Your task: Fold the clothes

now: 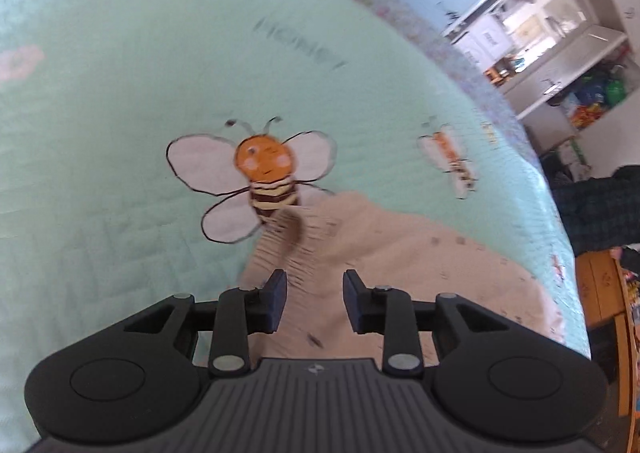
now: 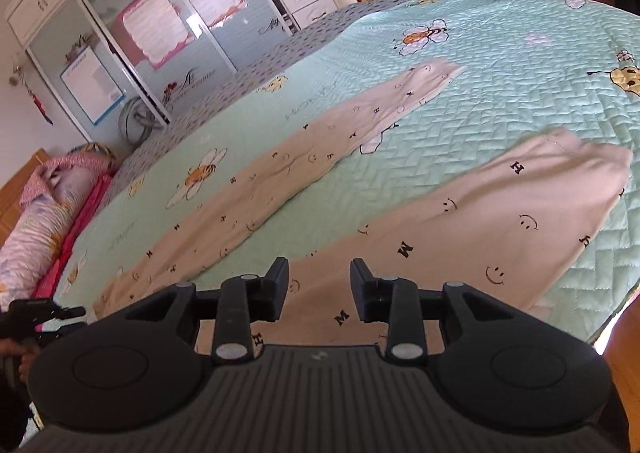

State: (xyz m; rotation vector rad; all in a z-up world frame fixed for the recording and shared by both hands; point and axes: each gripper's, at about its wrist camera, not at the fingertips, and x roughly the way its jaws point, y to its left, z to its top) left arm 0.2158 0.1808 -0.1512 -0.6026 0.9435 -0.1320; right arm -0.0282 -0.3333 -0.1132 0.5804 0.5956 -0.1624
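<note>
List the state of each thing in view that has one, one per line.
Left gripper: open, nothing between its fingers.
Right gripper: open, nothing held.
Cream trousers: unfolded, lying flat on the quilt, legs spread apart.
Green bee quilt: spread over the bed.
Wardrobe: sliding doors closed.

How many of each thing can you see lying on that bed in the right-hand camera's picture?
Trousers: 1, cream, both legs spread flat
Quilt: 1, mint green with bees
Pillows: 1 pile by the headboard; number unclear
Total: 3 kinds
</note>
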